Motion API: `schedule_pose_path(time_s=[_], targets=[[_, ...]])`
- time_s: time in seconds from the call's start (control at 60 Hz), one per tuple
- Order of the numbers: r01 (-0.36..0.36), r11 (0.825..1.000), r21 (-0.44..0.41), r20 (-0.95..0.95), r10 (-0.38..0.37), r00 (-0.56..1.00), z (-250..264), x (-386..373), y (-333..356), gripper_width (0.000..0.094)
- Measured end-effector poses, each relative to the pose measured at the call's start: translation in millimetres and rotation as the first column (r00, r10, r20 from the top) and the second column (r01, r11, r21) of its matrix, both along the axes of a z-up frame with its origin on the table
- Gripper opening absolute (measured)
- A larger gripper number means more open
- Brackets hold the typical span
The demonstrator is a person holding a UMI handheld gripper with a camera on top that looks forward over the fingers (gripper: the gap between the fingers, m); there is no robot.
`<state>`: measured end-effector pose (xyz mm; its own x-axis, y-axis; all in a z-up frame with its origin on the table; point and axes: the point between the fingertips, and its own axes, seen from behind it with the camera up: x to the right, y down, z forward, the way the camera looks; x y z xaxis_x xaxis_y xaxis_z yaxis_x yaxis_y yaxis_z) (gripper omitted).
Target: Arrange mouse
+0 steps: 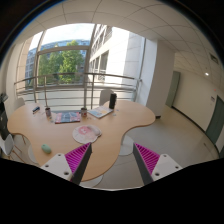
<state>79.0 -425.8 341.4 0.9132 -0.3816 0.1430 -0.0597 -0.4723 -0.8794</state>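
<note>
My tongs (110,160) are held high over the room, the 2 fingers wide apart with nothing between them; both magenta pads (78,156) are bare. Below and ahead sits a curved wooden table (125,122). On it: a pinkish round object (87,133), a flat bluish item (67,117), a small teal thing (45,149) near the close edge. I cannot tell which, if any, is the mouse. Large windows (62,65) stand beyond the table.

Single gripper-mounted view, held high, looking forward and down over tongs (110,160) toward distant table (120,125), windows beyond
</note>
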Motion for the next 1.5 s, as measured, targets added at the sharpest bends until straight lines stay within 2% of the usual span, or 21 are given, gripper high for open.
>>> schedule_pose_path(time_s=[0.167, 0.333, 0.45, 0.583, 0.867, 1.083, 1.167, 1.267, 1.383, 1.45, 1.5], targets=[[0.014, 0.998, -0.056, -0.010, -0.015, 1.000, -34.6, -12.3, -13.4, 0.0850], [0.017, 0.988, -0.155, -0.068, -0.028, 0.997, -130.0, -73.1, -21.2, 0.0849], [-0.033, 0.976, -0.213, -0.149, 0.001, 0.989, -201.6, -134.7, -12.3, 0.0851], [-0.130, 0.965, -0.228, -0.201, 0.084, 0.976, -251.3, -207.3, 21.0, 0.0850], [-0.338, 0.912, -0.231, -0.186, 0.300, 0.936, -315.3, -303.9, 165.6, 0.0850], [-0.449, 0.860, -0.243, -0.190, 0.411, 0.891, -351.9, -334.1, 272.1, 0.0849], [-0.483, 0.839, -0.250, -0.185, 0.448, 0.875, -355.7, -345.8, 290.6, 0.0854], [-0.508, 0.826, -0.246, -0.187, 0.473, 0.861, -357.7, -344.7, 315.5, 0.0843], [-0.529, 0.818, -0.227, -0.219, 0.486, 0.846, -359.4, -342.1, 335.8, 0.0783], [-0.532, 0.818, -0.218, -0.226, 0.488, 0.843, -360.2, -343.9, 341.4, 0.0681], [-0.557, 0.804, -0.208, -0.221, 0.516, 0.827, -359.8, -351.1, 342.5, 0.0555]])
